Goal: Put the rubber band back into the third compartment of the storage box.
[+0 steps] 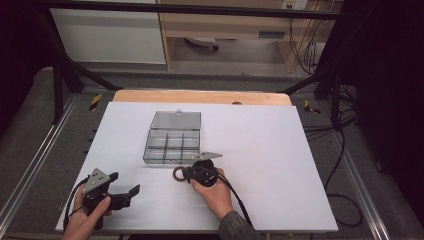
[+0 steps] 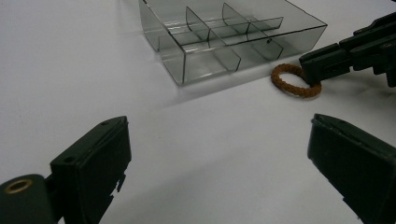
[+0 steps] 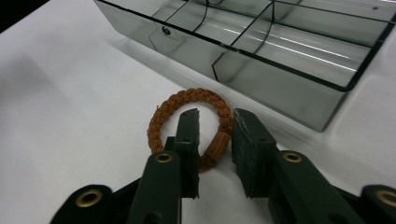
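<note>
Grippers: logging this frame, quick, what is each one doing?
Left gripper: open, holding nothing.
Right gripper: jaws straddle the side of the brown bracelet, nearly shut on it; firm grip cannot be told.

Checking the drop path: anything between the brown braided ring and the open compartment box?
Nothing visible. The ring lies on the white table just in front of the box, with the right tongs straddling its band. Only the box's near wall must be cleared.

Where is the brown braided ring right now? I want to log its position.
The brown braided ring lies on the white table, just in front of the clear divided box, with the right gripper straddling its band.
</note>
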`<state>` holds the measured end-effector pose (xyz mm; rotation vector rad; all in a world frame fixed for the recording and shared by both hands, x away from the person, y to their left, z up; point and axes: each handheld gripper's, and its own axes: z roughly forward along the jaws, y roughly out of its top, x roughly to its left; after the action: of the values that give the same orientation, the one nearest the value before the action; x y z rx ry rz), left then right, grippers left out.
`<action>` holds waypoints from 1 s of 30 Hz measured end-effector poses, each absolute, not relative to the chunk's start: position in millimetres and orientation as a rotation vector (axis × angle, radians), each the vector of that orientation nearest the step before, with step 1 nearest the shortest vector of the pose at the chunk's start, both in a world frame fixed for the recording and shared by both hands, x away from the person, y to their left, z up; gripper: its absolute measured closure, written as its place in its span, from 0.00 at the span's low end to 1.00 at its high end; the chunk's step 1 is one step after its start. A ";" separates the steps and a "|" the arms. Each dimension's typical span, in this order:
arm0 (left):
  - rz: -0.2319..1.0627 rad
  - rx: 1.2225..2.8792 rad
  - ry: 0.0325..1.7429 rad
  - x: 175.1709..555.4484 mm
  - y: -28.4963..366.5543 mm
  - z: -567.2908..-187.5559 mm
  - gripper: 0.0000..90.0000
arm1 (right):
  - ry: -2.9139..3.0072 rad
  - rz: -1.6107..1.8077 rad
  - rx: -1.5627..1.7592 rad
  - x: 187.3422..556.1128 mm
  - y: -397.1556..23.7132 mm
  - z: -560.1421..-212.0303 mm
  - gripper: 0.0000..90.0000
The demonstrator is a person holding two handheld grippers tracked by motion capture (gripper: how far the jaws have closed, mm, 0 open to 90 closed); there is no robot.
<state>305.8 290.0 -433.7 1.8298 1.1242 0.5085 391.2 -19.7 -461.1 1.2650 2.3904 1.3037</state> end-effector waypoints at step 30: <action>0.503 1.839 1.116 305.4 289.4 -433.8 0.07 | 2.444 1.457 1.152 380.3 -11.0 -443.5 0.94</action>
<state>305.4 289.4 -433.8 1.8392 1.1164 0.5030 380.3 -11.0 -443.5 1.1520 2.4444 1.4569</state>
